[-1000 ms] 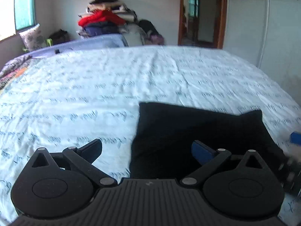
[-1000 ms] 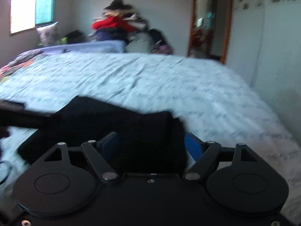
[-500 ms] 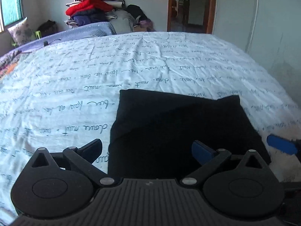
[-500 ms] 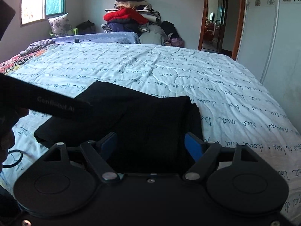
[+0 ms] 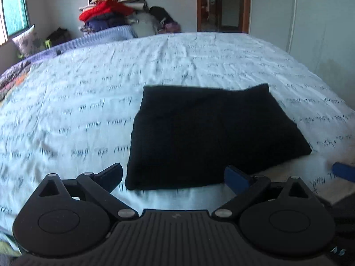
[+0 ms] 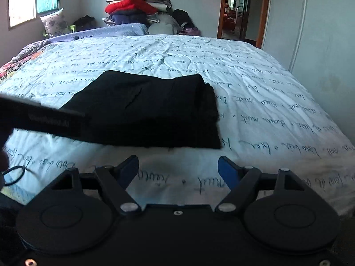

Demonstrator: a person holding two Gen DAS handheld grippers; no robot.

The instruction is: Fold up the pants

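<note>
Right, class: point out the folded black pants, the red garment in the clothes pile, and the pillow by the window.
folded black pants (image 5: 213,137), left wrist view, middle of top layer
red garment (image 6: 128,5), right wrist view, its front
pillow (image 6: 54,23), right wrist view, its face

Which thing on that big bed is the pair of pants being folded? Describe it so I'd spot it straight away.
Start at the wide bed with its pale sheet covered in handwriting. Near its front edge lies a flat, roughly square black bundle: the pants. It is the only plain dark item on the sheet, unlike the colourful clothes pile against the far wall.
</note>
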